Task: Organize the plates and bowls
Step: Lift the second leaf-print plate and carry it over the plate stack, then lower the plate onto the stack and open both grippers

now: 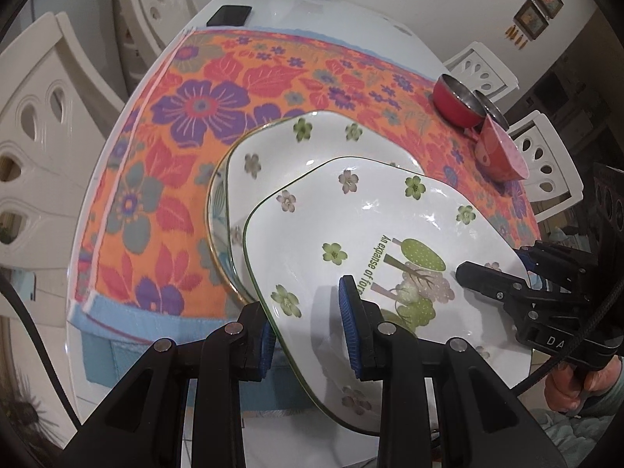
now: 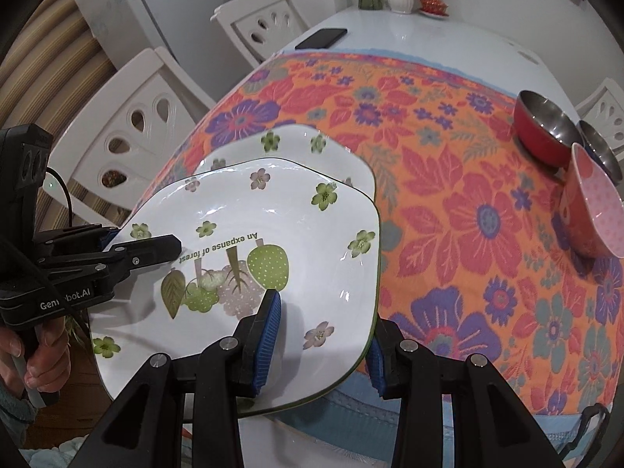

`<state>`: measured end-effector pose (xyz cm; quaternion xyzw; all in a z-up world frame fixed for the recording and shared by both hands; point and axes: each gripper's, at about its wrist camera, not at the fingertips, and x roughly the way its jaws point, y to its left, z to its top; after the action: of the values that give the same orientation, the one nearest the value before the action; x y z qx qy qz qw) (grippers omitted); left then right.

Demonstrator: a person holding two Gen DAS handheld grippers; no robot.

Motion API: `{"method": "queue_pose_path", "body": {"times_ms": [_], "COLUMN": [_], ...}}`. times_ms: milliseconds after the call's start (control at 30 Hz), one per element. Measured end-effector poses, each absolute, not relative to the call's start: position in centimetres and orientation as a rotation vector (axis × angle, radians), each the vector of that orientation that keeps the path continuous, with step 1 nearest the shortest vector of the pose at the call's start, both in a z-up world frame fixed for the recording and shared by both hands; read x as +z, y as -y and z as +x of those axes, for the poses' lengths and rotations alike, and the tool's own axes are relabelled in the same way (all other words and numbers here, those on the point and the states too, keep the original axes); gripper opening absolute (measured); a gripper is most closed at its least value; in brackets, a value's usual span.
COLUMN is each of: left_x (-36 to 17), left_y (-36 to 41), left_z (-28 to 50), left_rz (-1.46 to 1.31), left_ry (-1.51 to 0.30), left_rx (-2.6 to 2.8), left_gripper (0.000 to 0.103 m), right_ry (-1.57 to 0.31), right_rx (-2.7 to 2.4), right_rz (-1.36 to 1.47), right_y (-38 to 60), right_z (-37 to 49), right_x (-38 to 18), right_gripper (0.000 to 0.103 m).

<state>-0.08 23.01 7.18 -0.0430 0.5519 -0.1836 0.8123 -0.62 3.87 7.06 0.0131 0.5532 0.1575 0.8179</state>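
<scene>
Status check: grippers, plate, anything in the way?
Left gripper and right gripper each straddle top plate's rim. Plate stack beneath. Bowls far right, clear.

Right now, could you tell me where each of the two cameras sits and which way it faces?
Left wrist: on the left gripper, facing across the floral plate toward the bowls; the right gripper and the hand holding it show at right.
Right wrist: on the right gripper, facing across the same plate; the left gripper and its hand show at left.
Shared: plate, stacked plates beneath, tablecloth, red bowl, pink bowl.
</scene>
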Motion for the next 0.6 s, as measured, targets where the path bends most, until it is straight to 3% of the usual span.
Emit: {"method": "queue_pose_path", "body": {"times_ms": [600], "left_x": [6.3], "left_y": [-22.6], "left_z": [1.8], "left_rz": [-0.051], "left_ry": [-1.198], "left_rx": [-0.356], "left_gripper": [0.028], "right_ry": [-1.252], "right_rx": [0.253], "right_rz": [0.011], "right_y": [-4.1], "right_z": [1.6], "right_x": [5.6], "right_gripper": [0.038]}}
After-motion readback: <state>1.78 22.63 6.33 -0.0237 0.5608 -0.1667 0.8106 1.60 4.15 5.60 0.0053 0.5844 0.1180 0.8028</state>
